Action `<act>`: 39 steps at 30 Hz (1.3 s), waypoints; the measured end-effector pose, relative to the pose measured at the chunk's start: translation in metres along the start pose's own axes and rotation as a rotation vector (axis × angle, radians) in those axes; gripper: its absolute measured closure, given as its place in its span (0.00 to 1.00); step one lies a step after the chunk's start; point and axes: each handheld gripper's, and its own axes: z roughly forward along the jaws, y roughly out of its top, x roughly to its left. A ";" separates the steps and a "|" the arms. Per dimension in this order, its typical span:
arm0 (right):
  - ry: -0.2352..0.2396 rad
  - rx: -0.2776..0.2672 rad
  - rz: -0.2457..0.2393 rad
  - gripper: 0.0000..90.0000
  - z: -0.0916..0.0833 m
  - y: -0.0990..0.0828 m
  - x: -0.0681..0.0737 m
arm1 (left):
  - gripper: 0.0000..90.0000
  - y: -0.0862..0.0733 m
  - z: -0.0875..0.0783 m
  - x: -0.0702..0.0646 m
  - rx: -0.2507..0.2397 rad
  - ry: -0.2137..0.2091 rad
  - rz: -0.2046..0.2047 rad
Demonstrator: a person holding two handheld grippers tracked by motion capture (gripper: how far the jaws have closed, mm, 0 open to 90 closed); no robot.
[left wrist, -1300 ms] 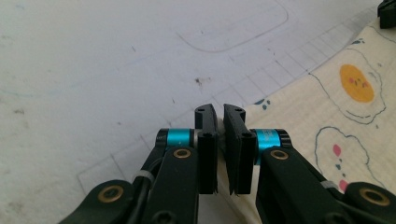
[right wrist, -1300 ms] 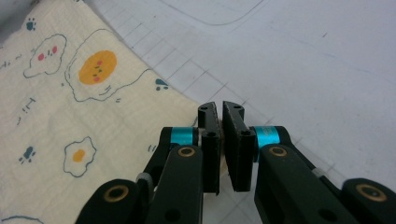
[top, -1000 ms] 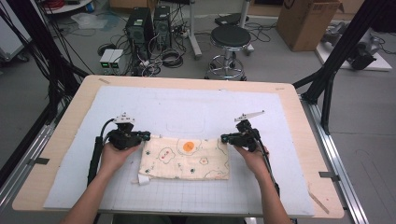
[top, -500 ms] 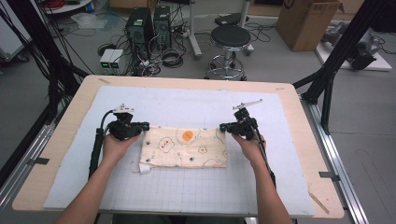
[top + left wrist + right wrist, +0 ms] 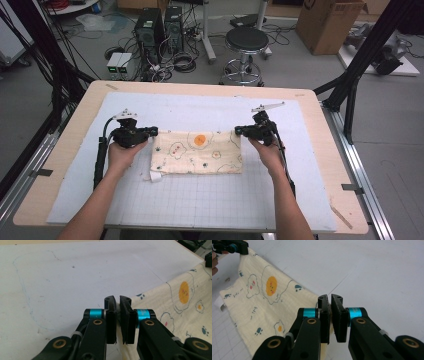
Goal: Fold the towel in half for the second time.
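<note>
Near edge of the cream printed cloth (image 5: 197, 152) lies flat on the white mat (image 5: 200, 200). At its far corners, the left gripper (image 5: 152, 131) and right gripper (image 5: 239, 131) each pinch fabric, jaws pressed together, apparently pulling apart to keep the fold taut and square.

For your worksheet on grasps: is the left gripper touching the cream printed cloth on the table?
Touching. In the left gripper view, the left gripper has its jaws shut on a corner of the cream printed cloth, the fabric pinched between the pads.
</note>
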 end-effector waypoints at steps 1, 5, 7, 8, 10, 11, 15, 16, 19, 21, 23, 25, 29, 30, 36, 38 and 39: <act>0.002 -0.004 0.001 0.95 0.000 0.000 0.000 | 0.93 0.000 0.000 -0.001 -0.001 0.000 0.003; 0.003 -0.003 0.002 0.95 -0.002 -0.001 0.001 | 0.93 0.000 -0.001 -0.003 -0.003 -0.008 0.012; 0.006 -0.004 -0.003 0.95 -0.003 -0.001 0.002 | 0.93 0.000 -0.001 -0.004 0.003 -0.003 0.025; 0.009 -0.004 -0.003 0.95 -0.004 -0.001 0.003 | 0.93 0.000 -0.001 -0.005 0.007 -0.001 0.028; 0.007 -0.004 -0.008 0.95 -0.003 -0.001 0.004 | 0.93 -0.001 -0.001 -0.006 0.011 -0.001 0.037; 0.010 -0.001 -0.005 0.95 -0.003 -0.001 0.004 | 0.93 -0.002 0.000 -0.007 0.009 0.002 0.040; 0.003 0.006 -0.009 0.95 -0.002 -0.002 0.004 | 0.93 -0.005 -0.001 -0.007 0.007 0.005 0.051; -0.002 0.004 -0.010 0.95 -0.001 -0.002 0.004 | 0.93 -0.005 -0.002 -0.007 0.006 0.006 0.049; 0.001 0.008 -0.003 0.95 0.001 -0.003 0.004 | 0.93 -0.007 -0.002 -0.007 0.001 0.010 0.047; -0.002 0.015 -0.006 0.95 0.002 -0.003 0.005 | 0.93 -0.008 -0.002 -0.007 0.001 0.008 0.053; -0.007 0.013 -0.007 0.95 0.002 -0.004 0.005 | 0.93 -0.009 -0.003 -0.008 -0.006 0.007 0.052; 0.003 0.019 -0.001 0.95 0.002 -0.004 0.006 | 0.93 -0.009 -0.003 -0.009 -0.010 0.005 0.052; 0.006 0.048 -0.018 0.95 0.004 -0.004 0.008 | 0.93 -0.013 -0.002 -0.011 -0.004 0.001 0.065; 0.009 0.047 -0.019 0.95 0.004 -0.005 0.008 | 0.93 -0.013 -0.003 -0.011 -0.006 0.000 0.064; 0.015 0.050 -0.012 0.95 0.002 -0.006 0.009 | 0.93 -0.012 -0.006 -0.013 -0.026 -0.006 0.072; 0.017 0.041 -0.009 0.95 0.000 -0.007 0.008 | 0.93 -0.012 -0.008 -0.013 -0.019 -0.009 0.080; 0.020 0.037 -0.008 0.95 -0.001 -0.008 0.008 | 0.93 -0.012 -0.008 -0.013 -0.022 -0.008 0.079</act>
